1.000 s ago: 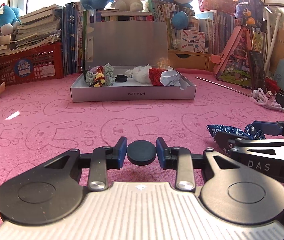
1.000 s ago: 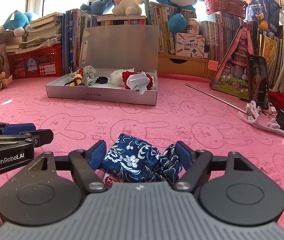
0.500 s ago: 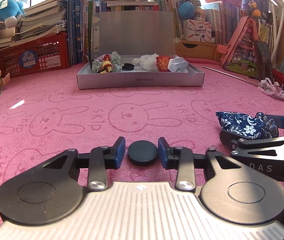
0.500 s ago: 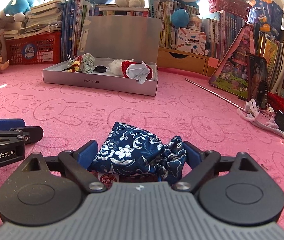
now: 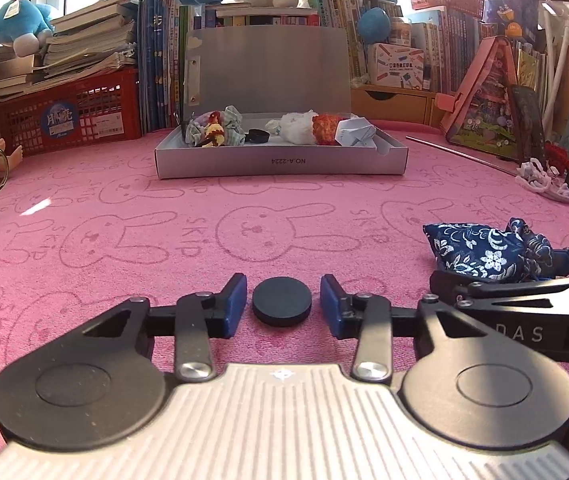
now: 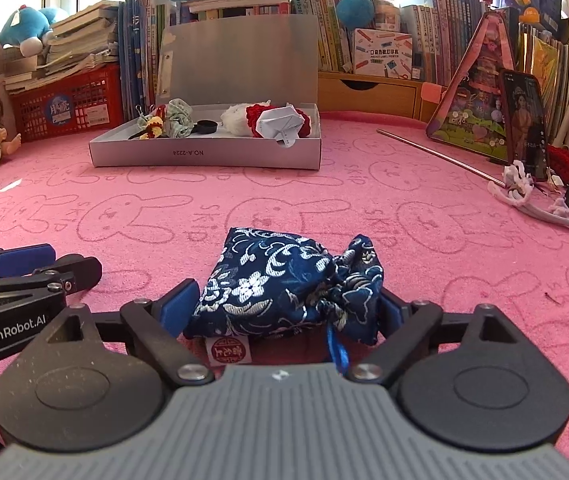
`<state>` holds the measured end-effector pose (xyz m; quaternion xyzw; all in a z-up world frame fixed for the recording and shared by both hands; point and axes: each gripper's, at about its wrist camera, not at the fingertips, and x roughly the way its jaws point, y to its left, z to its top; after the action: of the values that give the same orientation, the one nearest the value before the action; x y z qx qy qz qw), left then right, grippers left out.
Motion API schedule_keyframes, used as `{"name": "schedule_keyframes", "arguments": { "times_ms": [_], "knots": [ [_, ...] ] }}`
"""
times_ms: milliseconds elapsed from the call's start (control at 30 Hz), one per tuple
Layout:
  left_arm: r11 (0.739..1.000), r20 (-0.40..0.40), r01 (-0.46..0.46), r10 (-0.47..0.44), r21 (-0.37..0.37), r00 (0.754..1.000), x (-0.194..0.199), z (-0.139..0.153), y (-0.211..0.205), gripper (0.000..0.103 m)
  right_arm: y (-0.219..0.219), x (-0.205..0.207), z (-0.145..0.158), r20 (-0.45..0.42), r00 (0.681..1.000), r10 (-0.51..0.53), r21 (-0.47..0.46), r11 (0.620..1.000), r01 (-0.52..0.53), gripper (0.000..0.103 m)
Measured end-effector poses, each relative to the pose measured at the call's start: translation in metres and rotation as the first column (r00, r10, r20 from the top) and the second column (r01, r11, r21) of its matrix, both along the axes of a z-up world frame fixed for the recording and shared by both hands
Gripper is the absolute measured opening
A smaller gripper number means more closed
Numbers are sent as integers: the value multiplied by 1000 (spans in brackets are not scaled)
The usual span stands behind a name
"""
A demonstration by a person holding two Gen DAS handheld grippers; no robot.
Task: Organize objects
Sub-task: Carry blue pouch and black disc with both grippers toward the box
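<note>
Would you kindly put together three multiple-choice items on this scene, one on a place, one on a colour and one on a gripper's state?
1. Where does the black disc lie?
A. Inside the grey box
B. On the pink cloth between the left gripper's fingers
C. On top of the red basket

2. What colour is the pouch at the right gripper?
A. Dark blue with white flowers
B. Plain green
C. Yellow with stripes

3. How does the left gripper stand?
A. Shut on the disc
B. Open, with a gap on each side of the disc
C. Out of view

Answers:
1 B: the disc rests on the pink cloth, well short of the grey box.
2 A: the fabric is navy with a pale floral pattern.
3 B: cloth shows between each blue pad and the disc.
</note>
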<state>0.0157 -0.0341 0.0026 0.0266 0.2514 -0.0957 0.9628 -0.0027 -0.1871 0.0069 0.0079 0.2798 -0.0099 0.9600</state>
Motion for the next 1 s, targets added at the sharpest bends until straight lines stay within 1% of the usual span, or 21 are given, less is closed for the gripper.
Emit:
{"name": "schedule_keyframes", "arguments": {
  "times_ms": [33, 167, 400, 567, 667, 1000],
  "knots": [
    [1000, -1, 7, -7, -3, 1000, -1, 0, -1, 37, 1, -1, 0, 2, 1000, 8, 5, 1000, -9, 86],
    [999, -12, 18, -18, -28, 1000, -3, 3, -1, 37, 5, -6, 4, 15, 999, 35, 19, 999, -35, 81],
    [999, 26, 26, -25, -31, 999, -3, 18, 0, 37, 3, -5, 14, 40, 999, 26, 44, 999, -28, 72],
    [999, 34, 16, -15, -34, 999, 0, 22, 2, 37, 3, -2, 19, 49, 998, 28, 46, 999, -30, 66],
    [999, 39, 10, -9, -37, 999, 3, 25, 5, 37, 4, -2, 22, 60, 998, 34, 44, 998, -36, 64],
    [999, 59, 11, -9, -39, 998, 23, 40, 10, 37, 3, 11, 36, 93, 995, 36, 38, 998, -40, 64]
  ]
}}
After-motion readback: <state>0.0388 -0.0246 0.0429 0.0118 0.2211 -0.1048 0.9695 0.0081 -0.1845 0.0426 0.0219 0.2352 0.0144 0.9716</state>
